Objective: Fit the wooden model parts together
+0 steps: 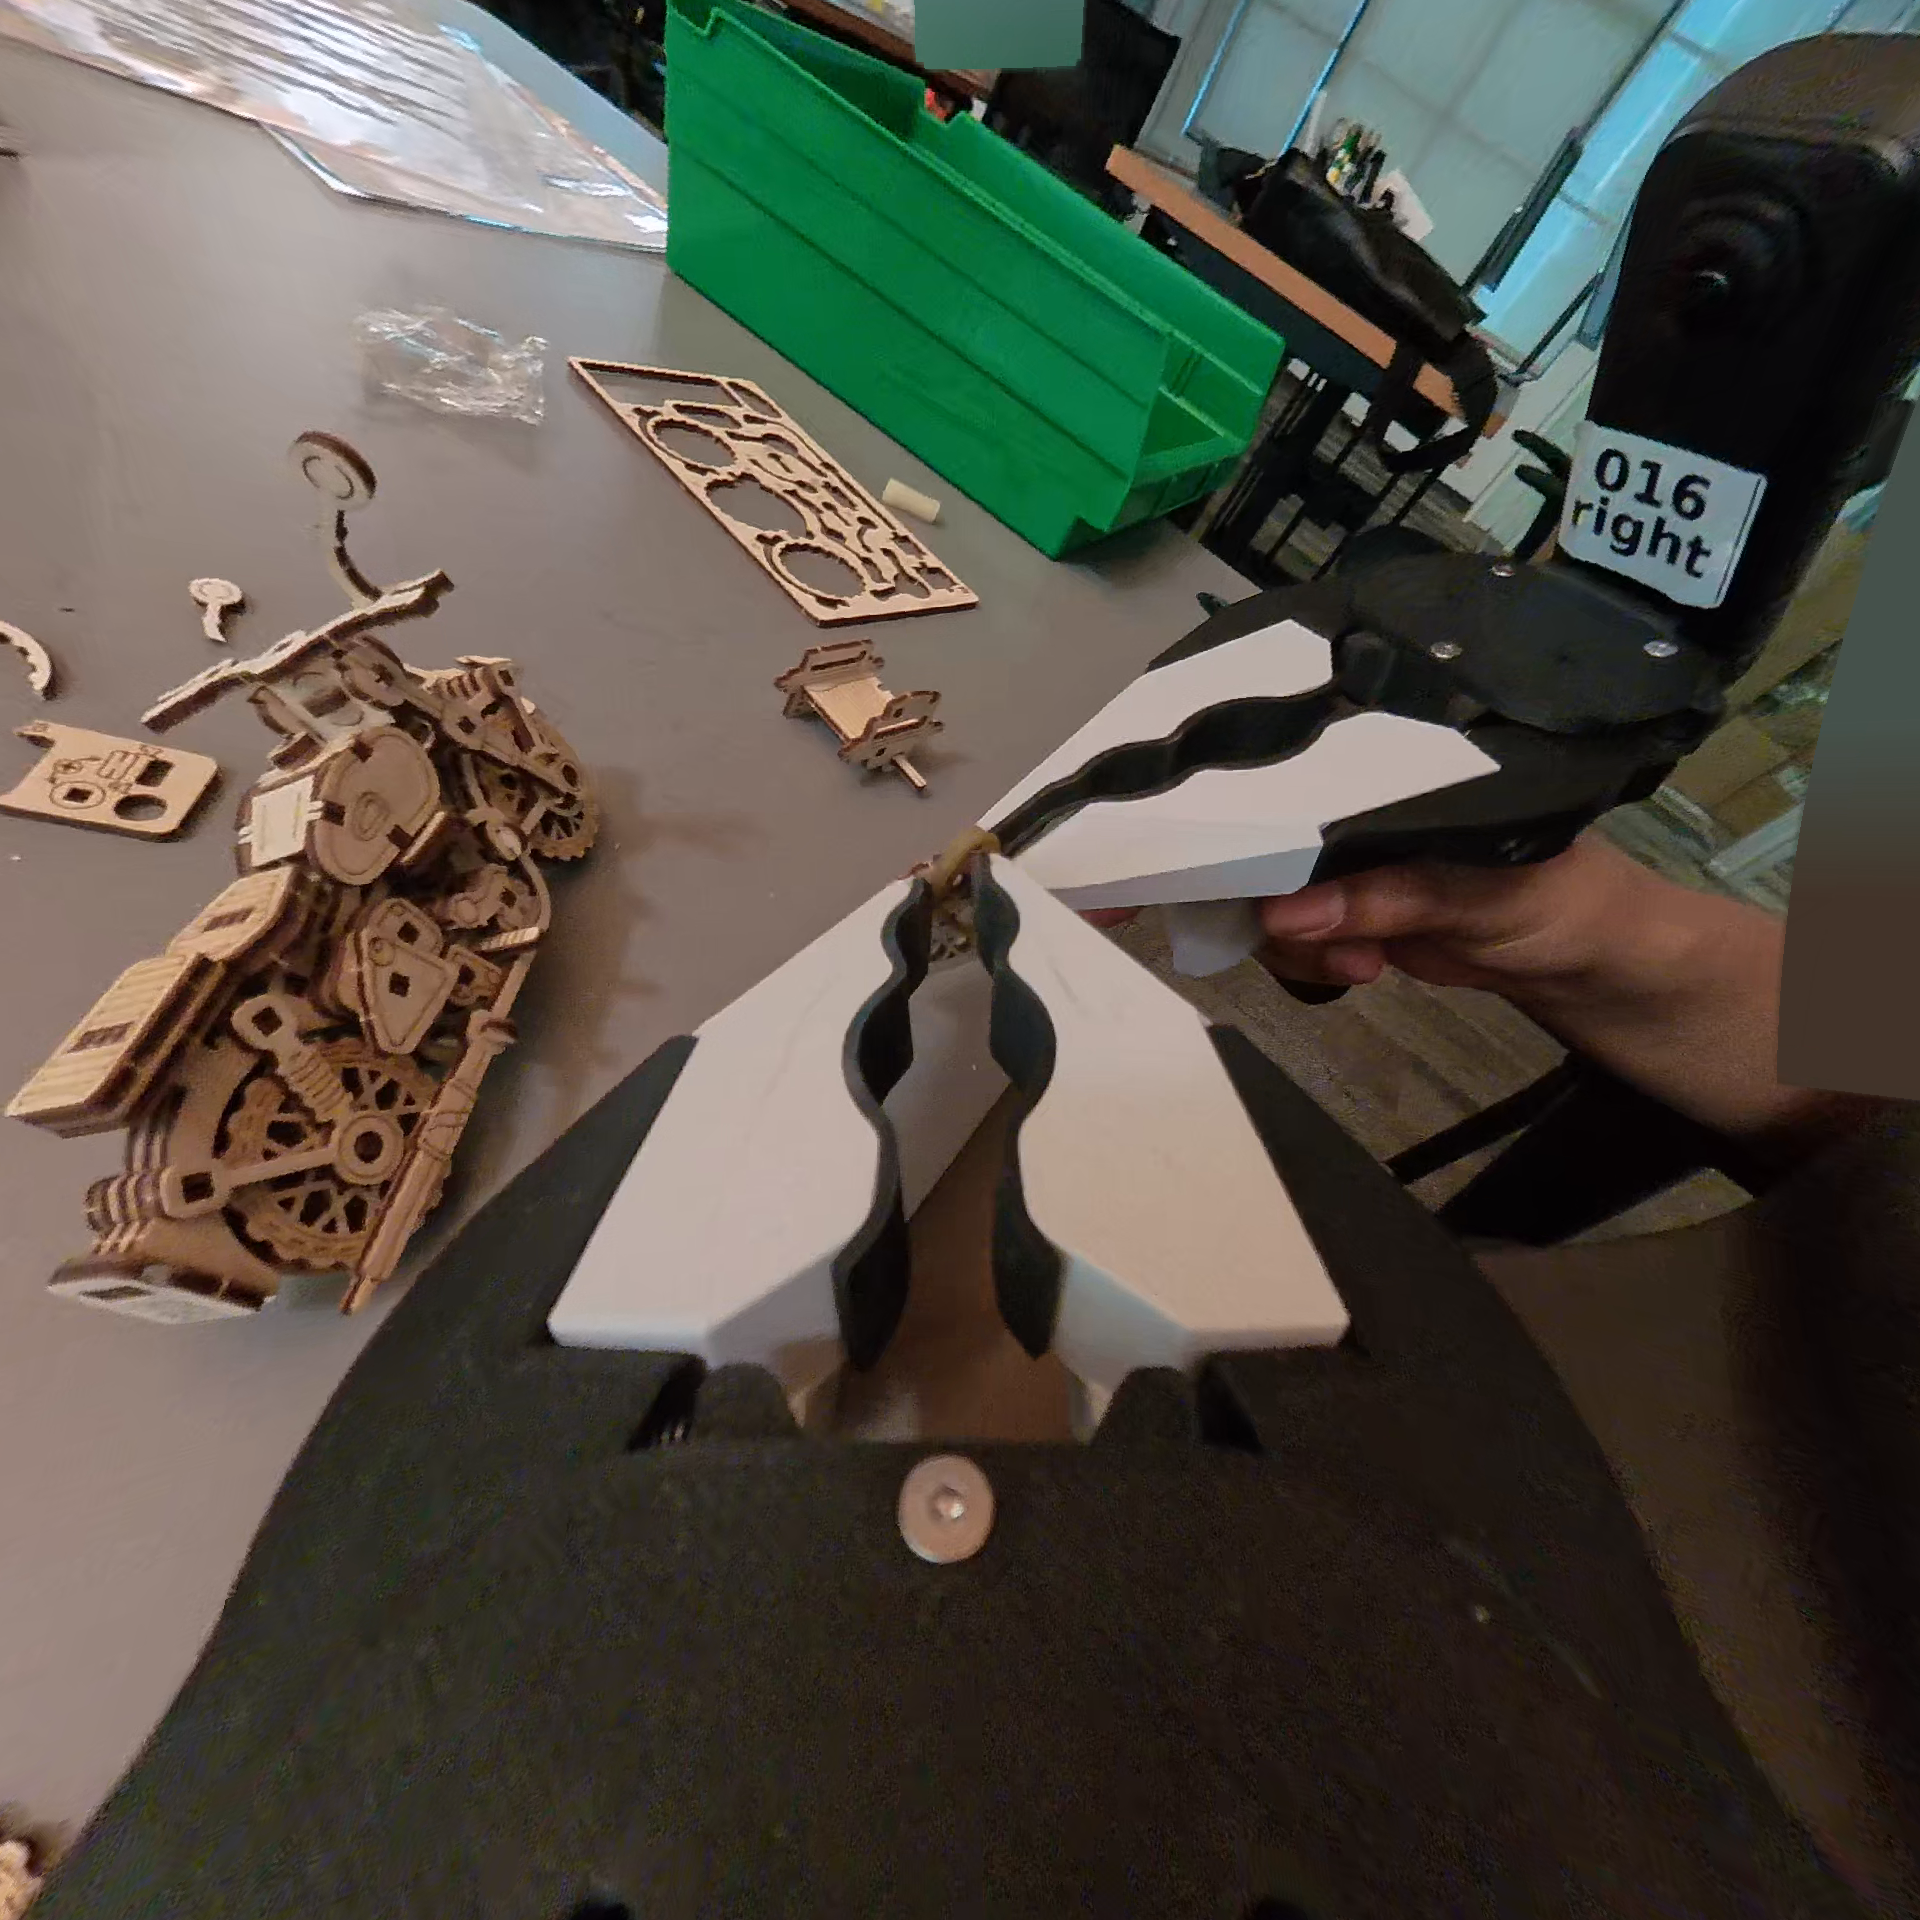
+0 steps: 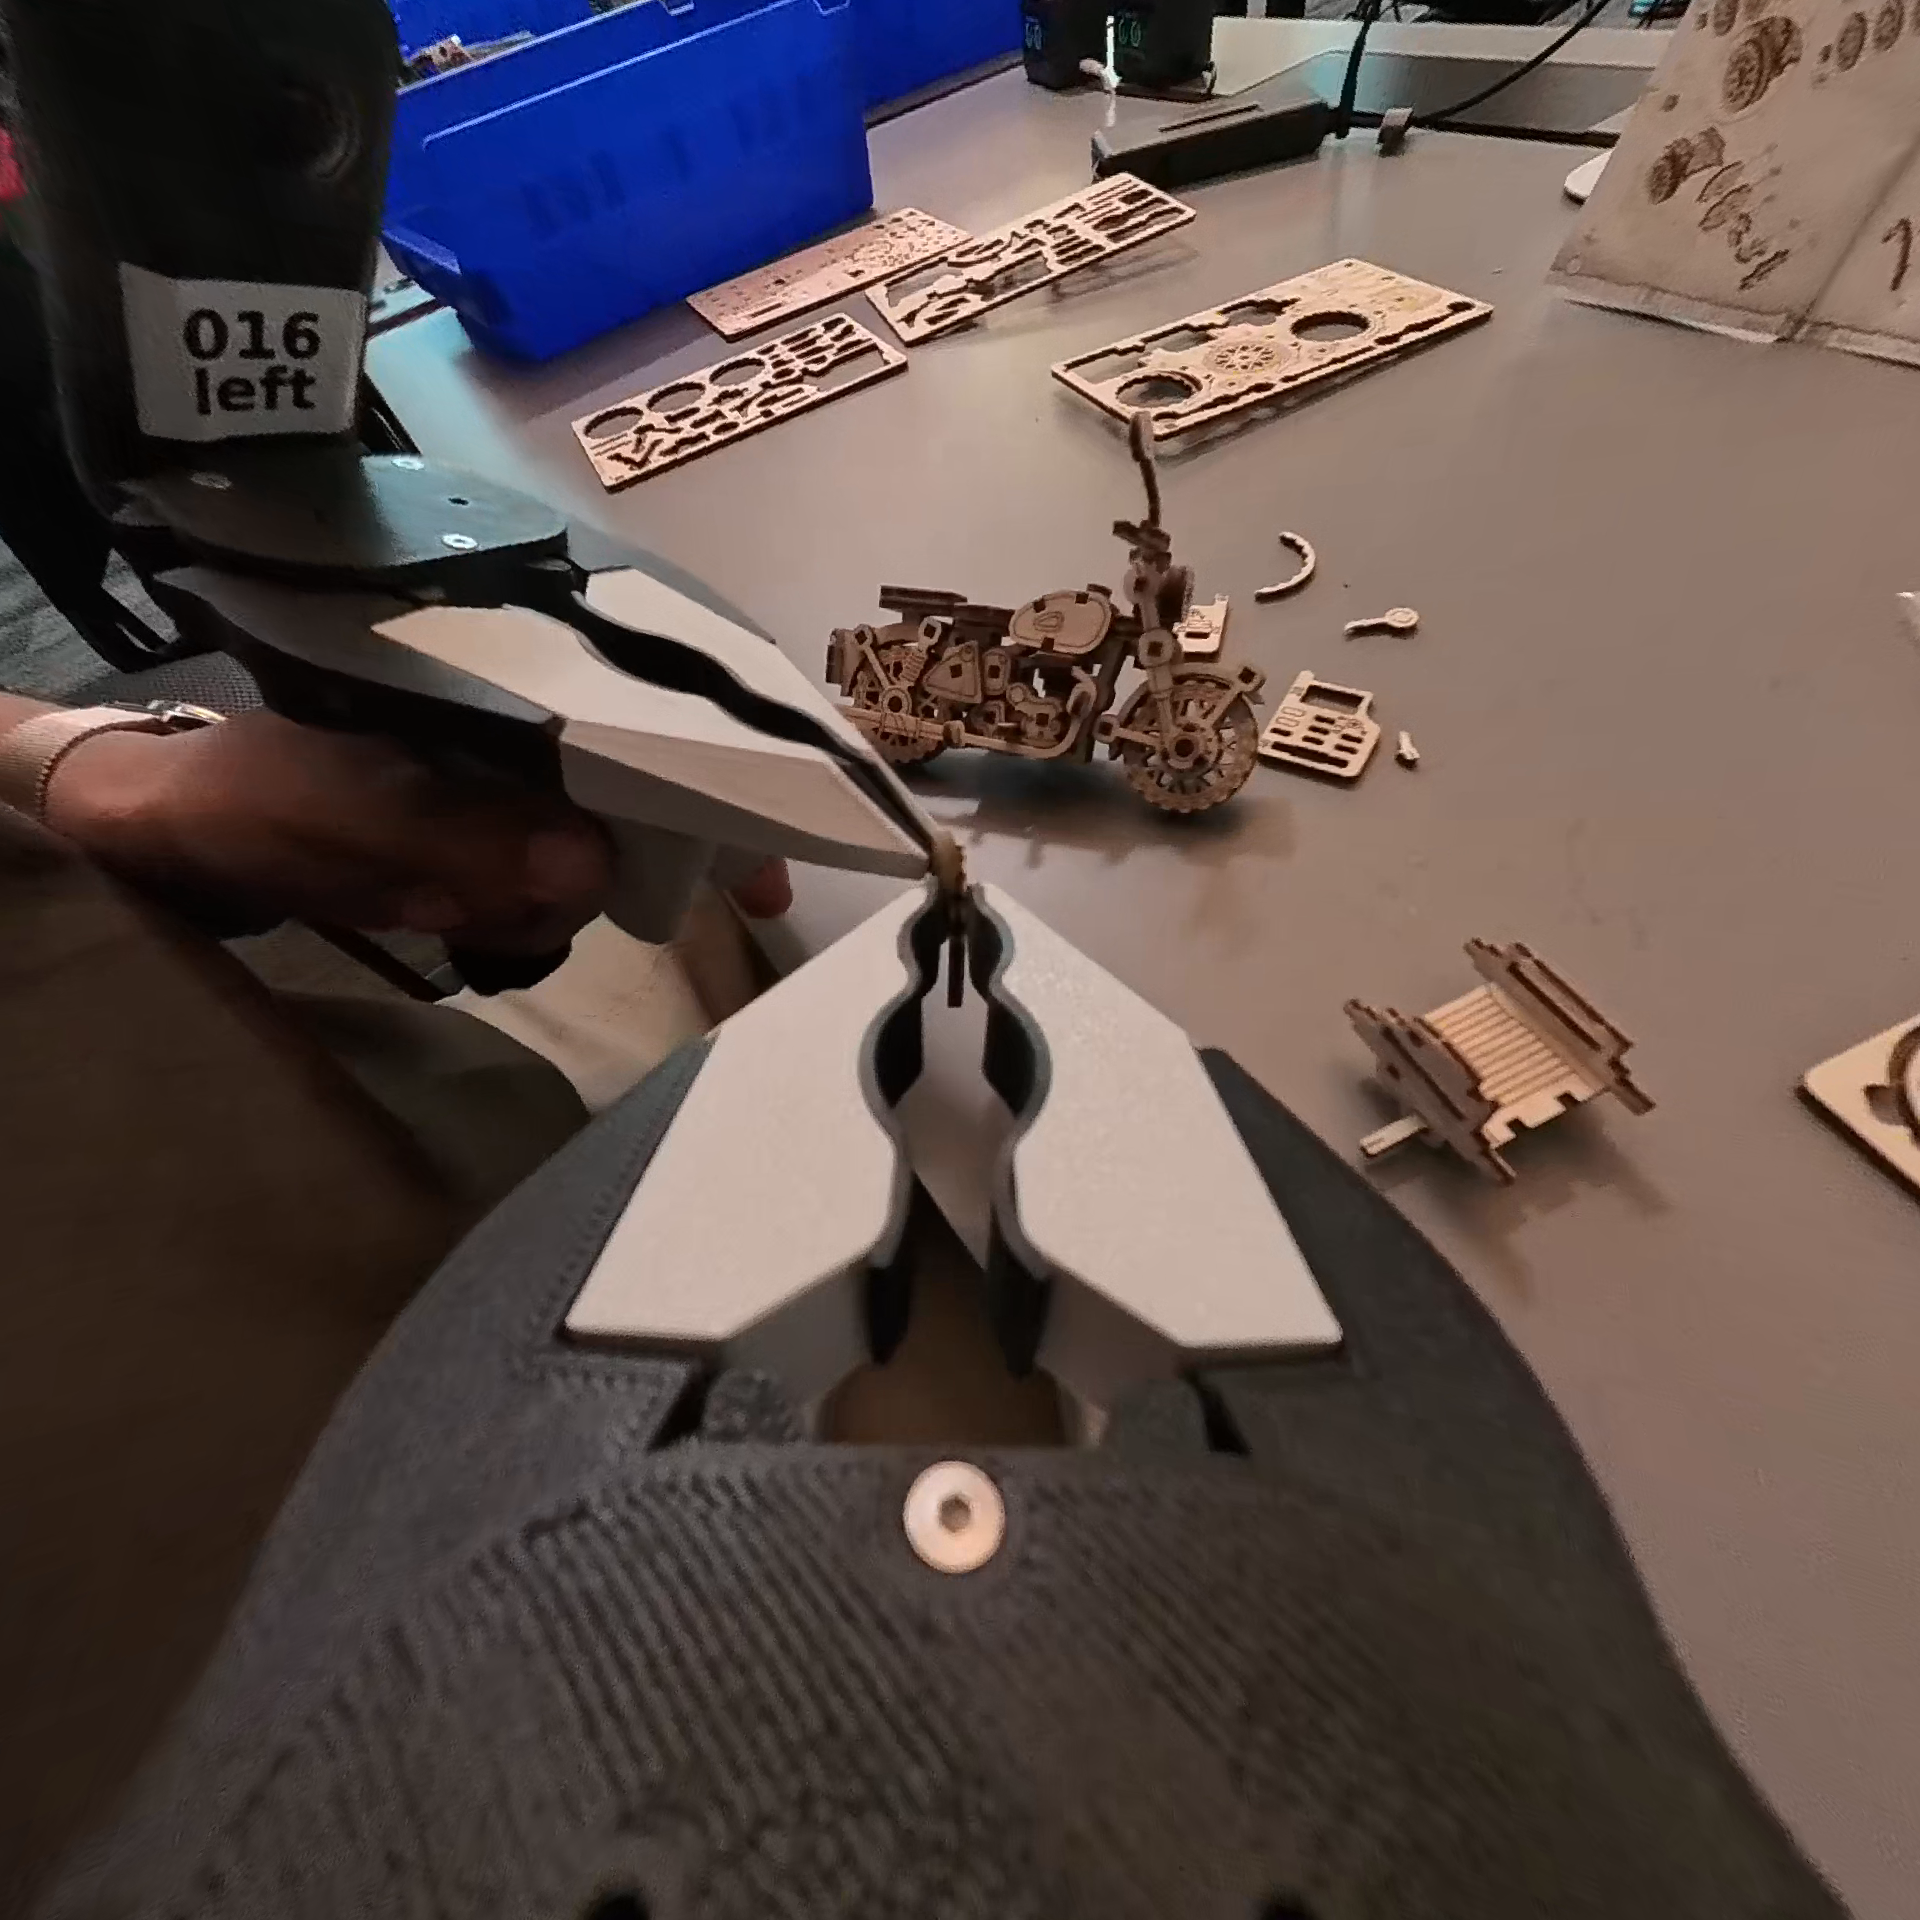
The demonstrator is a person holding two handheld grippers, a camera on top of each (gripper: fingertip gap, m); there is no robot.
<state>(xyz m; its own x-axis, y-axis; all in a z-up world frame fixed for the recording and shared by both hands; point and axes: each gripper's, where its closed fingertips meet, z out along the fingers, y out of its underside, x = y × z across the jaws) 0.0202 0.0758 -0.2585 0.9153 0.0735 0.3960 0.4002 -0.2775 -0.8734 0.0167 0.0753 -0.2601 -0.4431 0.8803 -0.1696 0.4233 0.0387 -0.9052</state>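
Observation:
My left gripper (image 1: 951, 883) is shut on a small gear-like wooden part (image 1: 945, 933). My right gripper (image 2: 951, 906) is shut on a thin flat wooden part (image 2: 954, 961), seen edge-on. The two gripper tips meet above the table's near edge, and the two parts touch there. In the left wrist view the right gripper (image 1: 985, 840) comes in from the right with a tan part (image 1: 961, 854). In the right wrist view the left gripper (image 2: 938, 847) comes in from the left. The wooden motorcycle model (image 1: 343, 935) (image 2: 1049, 675) stands on the grey table beyond.
A small wooden box-like sub-assembly (image 1: 862, 712) (image 2: 1496, 1049) lies near the grippers. Punched-out wooden sheets (image 1: 769, 488) (image 2: 1268, 343), loose small pieces (image 1: 104, 779) (image 2: 1320, 727), a plastic bag (image 1: 452, 364), a green bin (image 1: 935, 260) and a blue bin (image 2: 623, 177) stand farther back. Only a small space, under 4 cm, lies between the two pairs of fingers.

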